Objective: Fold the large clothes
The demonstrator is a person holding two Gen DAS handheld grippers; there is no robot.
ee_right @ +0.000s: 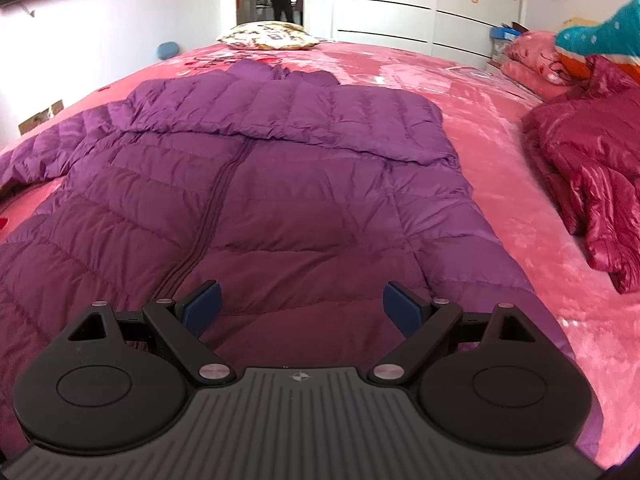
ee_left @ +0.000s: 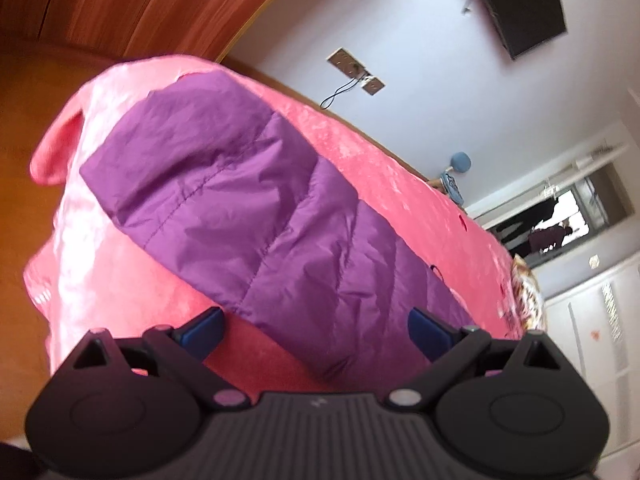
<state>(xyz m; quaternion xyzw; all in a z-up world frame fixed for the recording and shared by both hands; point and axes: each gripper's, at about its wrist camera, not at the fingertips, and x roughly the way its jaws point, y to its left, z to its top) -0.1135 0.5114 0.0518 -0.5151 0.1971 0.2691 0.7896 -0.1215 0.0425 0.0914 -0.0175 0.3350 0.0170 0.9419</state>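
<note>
Your purple puffer jacket [ee_right: 256, 184] lies zipped and quilted on the pink bedspread [ee_right: 500, 128], one sleeve folded across its chest; your left gripper [ee_left: 314, 330] and right gripper [ee_right: 302, 306] both gape empty.

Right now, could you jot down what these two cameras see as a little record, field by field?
Surface: pink bedspread
Main garment: purple puffer jacket, lying flat, one sleeve folded across the chest
Other sleeve: spread out to the side
Second garment: red puffer jacket, crumpled beside the purple one, apart from it
Pillow: patterned pillow at the far end of the bed
Left gripper: open, holding nothing, above the sleeve
Right gripper: open, holding nothing, above the jacket's hem
Folding: partly done
</note>
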